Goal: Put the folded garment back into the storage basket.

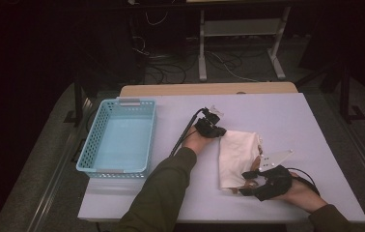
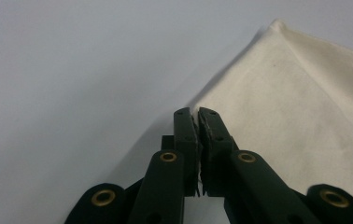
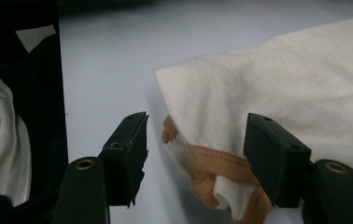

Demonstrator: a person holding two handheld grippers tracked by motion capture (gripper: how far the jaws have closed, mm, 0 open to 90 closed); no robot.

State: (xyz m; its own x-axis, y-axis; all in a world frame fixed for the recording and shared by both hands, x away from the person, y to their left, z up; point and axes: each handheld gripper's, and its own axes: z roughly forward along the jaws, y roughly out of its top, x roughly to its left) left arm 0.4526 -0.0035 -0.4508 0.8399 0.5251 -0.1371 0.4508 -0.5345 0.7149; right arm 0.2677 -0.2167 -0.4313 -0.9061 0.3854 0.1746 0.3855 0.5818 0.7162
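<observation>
cloth: cream cloth (image 1: 238, 157) with a tan trim, folded-ish, sitting right of centre in the high view, on the white table (image 1: 315, 145)
right gripper: right gripper (image 1: 248, 186) is nearest me, lower right of the high view, at the cloth's near corner. In its own view I've got the jaws standing apart with the tan-trimmed edge (image 3: 212, 161) between them, pads not pressing on it
left gripper: left gripper (image 1: 217, 130) is a bit farther back, centre of the high view, jaws clamped shut on the cloth's far left corner (image 2: 202, 105), fabric pinched right between them
basket: light blue basket (image 1: 96, 145), left side of the frame, well apart from the cloth
</observation>
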